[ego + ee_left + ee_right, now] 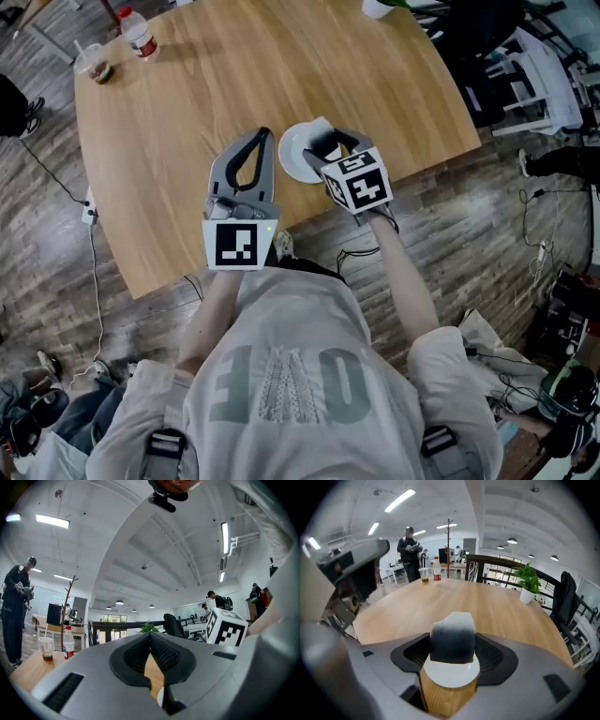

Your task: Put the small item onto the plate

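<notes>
A small white block with a dark grey side (453,638) sits between the jaws of my right gripper (453,645), which is shut on it. A white plate (451,676) lies directly beneath it on the wooden table. In the head view the right gripper (325,142) hangs over the plate (292,157) near the table's front edge, with the block (322,126) at its tips. Just left of the plate, my left gripper (264,134) is shut with nothing in it. Its fingertips (150,637) meet, and a sliver of the plate (160,697) shows below them.
A water bottle (139,33) and a plastic cup (95,62) stand at the table's far left. A potted plant (528,584) is at the far right edge. A person (409,549) stands beyond the table. Chairs (525,75) and cables crowd the floor on the right.
</notes>
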Demonstrator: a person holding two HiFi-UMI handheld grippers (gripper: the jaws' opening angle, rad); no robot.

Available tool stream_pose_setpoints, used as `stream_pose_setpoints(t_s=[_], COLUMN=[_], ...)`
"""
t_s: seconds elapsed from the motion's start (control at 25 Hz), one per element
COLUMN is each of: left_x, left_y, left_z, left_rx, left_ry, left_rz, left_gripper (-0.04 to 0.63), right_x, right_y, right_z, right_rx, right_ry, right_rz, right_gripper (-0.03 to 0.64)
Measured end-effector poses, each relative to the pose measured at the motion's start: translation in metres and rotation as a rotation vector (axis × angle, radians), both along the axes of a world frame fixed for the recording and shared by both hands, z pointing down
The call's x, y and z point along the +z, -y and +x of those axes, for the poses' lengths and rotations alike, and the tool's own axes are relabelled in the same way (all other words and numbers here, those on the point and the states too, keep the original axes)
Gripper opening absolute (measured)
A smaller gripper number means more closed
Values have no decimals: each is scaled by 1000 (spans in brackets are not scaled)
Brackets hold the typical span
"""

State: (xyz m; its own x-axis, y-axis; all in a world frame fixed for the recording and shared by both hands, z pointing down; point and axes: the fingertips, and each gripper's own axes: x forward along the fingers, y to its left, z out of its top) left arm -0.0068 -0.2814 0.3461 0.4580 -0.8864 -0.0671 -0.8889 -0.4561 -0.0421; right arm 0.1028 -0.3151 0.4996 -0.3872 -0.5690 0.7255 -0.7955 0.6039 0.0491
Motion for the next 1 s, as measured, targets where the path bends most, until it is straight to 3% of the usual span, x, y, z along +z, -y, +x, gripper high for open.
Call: stream_pose_setpoints(t_s=[0.2,0.68,1.0], left_x=[6,10,14], left_y=[-2,-1,-2], left_z=[-1,-11,-10], left_rx=[-6,-31,-29], left_ry=[-4,-5,7], left_rz=[-22,-28,-39], left_gripper=[9,9,9], right_x=[46,88,98], right_y=[3,-2,0], right_z=[8,7,4], right_rx=[-37,-79,-88], right_ry=[-126,-224,-238], right_rz=[-80,-200,-229], right_gripper=[296,296,296])
